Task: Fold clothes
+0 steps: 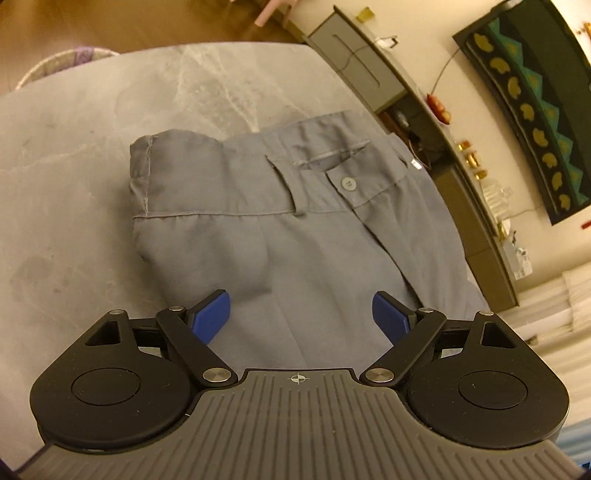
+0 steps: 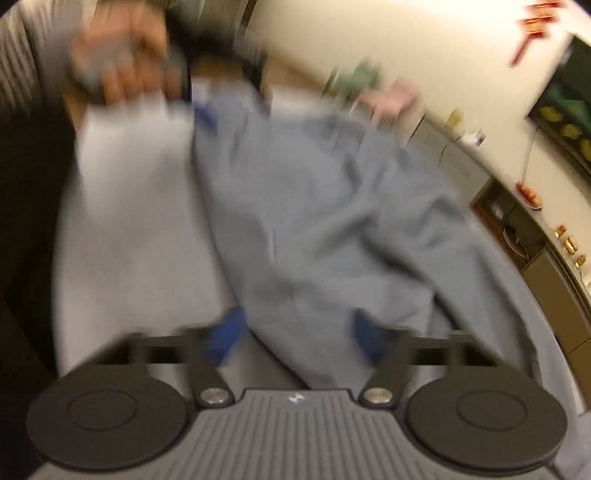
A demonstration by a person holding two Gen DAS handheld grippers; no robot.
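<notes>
Domestic living room: grey marble-pattern table (image 1: pixel 92 122), long grey wall sideboard (image 1: pixel 373 74) carrying brass ornaments (image 1: pixel 471 158), dark patterned wall hanging (image 1: pixel 535 122).

No readable text, label, brand or number anywhere you look. Only mark: small crosshair symbol (image 1: pixel 297 378) on your left gripper's grey housing, no lettering beside it. Right wrist view too blurred to read anything. Red hanging decorations (image 2: pixel 535 33) on wall may carry characters; cannot tell.
</notes>
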